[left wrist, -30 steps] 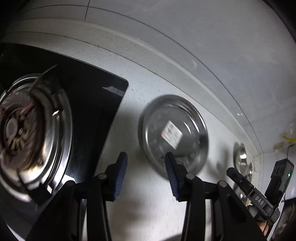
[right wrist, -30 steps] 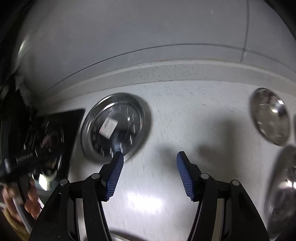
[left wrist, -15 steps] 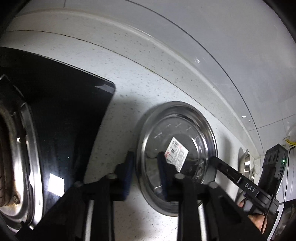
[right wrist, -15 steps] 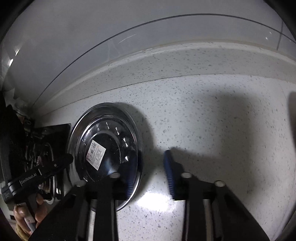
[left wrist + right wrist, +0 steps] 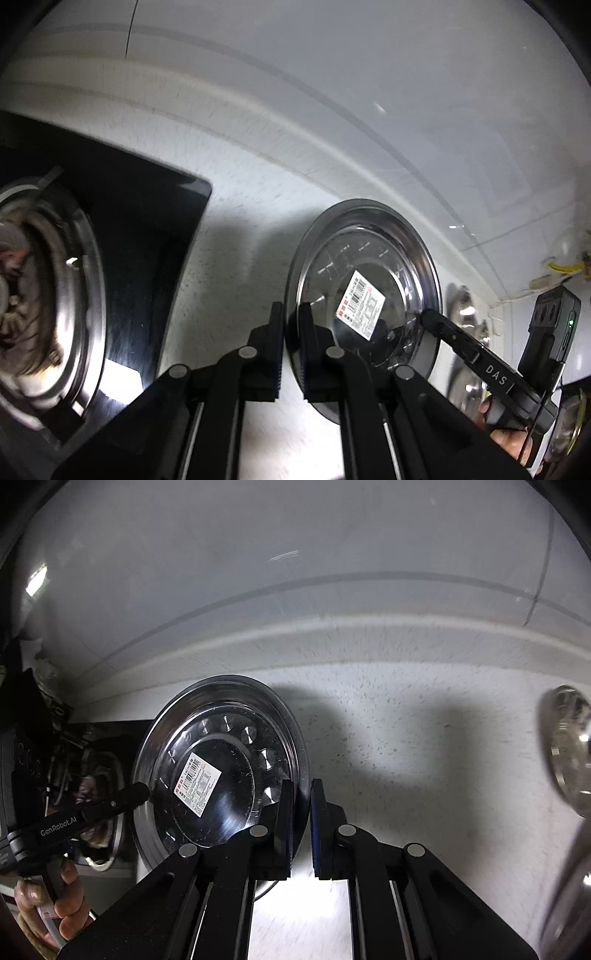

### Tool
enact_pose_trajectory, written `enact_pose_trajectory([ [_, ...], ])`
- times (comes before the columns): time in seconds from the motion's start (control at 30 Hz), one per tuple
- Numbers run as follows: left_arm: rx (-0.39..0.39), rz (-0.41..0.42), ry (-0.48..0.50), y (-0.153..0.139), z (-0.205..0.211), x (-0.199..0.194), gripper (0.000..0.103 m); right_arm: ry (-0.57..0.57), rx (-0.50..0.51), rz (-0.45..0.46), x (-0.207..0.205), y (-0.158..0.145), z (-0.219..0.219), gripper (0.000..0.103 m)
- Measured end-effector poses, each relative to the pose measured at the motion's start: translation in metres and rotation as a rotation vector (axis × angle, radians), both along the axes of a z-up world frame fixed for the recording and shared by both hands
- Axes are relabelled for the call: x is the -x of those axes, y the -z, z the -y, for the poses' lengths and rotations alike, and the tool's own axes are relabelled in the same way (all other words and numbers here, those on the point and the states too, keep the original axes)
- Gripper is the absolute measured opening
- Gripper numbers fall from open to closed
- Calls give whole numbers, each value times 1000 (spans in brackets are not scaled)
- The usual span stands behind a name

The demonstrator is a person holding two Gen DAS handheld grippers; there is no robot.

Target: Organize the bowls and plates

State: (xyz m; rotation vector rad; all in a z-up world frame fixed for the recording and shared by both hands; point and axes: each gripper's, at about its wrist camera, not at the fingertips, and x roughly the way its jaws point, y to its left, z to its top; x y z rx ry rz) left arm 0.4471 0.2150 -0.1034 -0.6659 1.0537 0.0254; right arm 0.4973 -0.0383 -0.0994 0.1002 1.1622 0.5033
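Observation:
A round steel plate (image 5: 364,295) with a white barcode sticker is held up off the speckled white counter. My left gripper (image 5: 291,347) is shut on its left rim. My right gripper (image 5: 303,823) is shut on its right rim; the plate also shows in the right wrist view (image 5: 218,771). Each gripper shows in the other's view, the right one (image 5: 461,347) and the left one (image 5: 110,805). Further steel dishes lie to the right (image 5: 569,746), also visible in the left wrist view (image 5: 461,302).
A black gas hob (image 5: 140,236) with a steel burner ring (image 5: 48,295) lies left of the plate. A white tiled wall (image 5: 295,572) runs behind the counter (image 5: 424,746). A power strip (image 5: 550,332) stands at the far right.
Both grippers closed from open onto opposite rims of the plate. The plate has come up off the counter and the views have pulled back.

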Motion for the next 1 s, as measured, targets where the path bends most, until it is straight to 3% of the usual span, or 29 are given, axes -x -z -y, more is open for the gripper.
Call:
enact_pose_trajectory([
  [0.27, -35, 93, 57, -82, 38, 64, 7, 21, -33, 98, 65, -81, 23, 8],
  [0.47, -45, 93, 128, -98, 76, 120, 7, 32, -21, 130, 131, -106, 50, 8],
  [0.67, -32, 45, 198, -77, 106, 176, 7, 36, -3, 101, 185, -99, 87, 8],
  [0.83, -10, -44, 267, -27, 122, 219, 7, 33, 23, 8, 230, -57, 114, 9],
  [1.0, 7, -118, 289, 16, 133, 236, 7, 44, 52, -107, 252, -8, 131, 9],
])
